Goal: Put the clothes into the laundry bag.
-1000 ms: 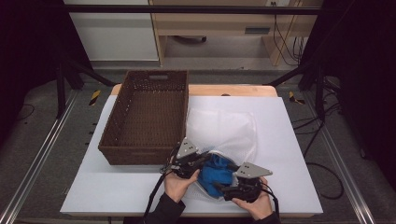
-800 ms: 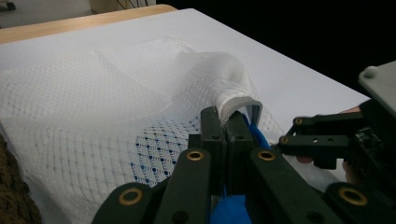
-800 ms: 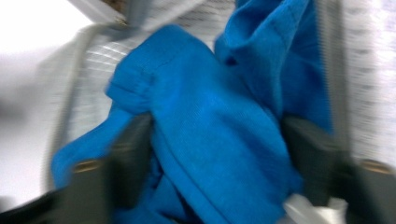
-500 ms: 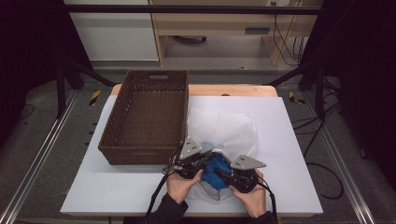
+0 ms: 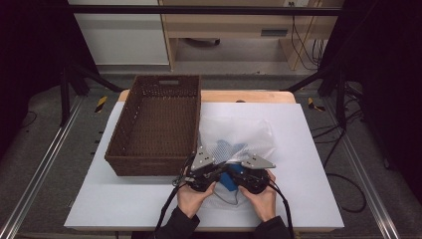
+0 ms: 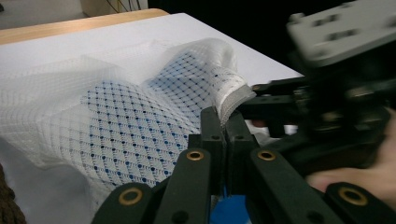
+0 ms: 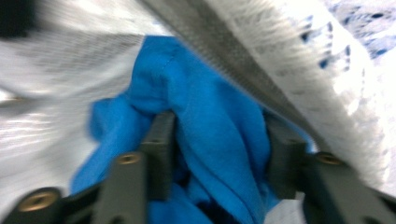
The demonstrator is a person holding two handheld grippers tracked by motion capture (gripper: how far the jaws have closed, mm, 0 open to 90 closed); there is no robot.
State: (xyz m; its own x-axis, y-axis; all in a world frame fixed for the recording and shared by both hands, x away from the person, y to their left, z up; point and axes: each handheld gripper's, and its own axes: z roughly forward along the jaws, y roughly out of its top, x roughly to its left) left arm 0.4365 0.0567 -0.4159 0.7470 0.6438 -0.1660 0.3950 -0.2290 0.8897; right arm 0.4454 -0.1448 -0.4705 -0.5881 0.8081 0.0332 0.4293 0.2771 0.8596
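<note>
Gripping the edge of a white mesh bag (image 6: 140, 121), the left gripper (image 6: 223, 135) has its jaws pressed fully together on the netting near the bag's woven mouth band. The bag is a soft, open-weave net, crumpled and translucent, lying on the white tabletop (image 5: 308, 149) just right of the basket. A blue cloth (image 7: 210, 126) of soft, folded fabric with a stitched seam sits partly inside it, blue showing through the mesh; the rest bunches at the bag's mouth between the two grippers (image 5: 230, 180). The right gripper (image 7: 219, 140) has its jaws part open with the blue cloth bulging between them; they have just been opening further, and the blurred view does not show whether the pads press the fabric. Farther off stands a rectangular brown wicker basket (image 5: 159, 127), coarse-woven, with nothing visible inside. Compared with a second ago, far less blue cloth lies exposed outside the bag, and the right gripper sits closer to the left one.
</note>
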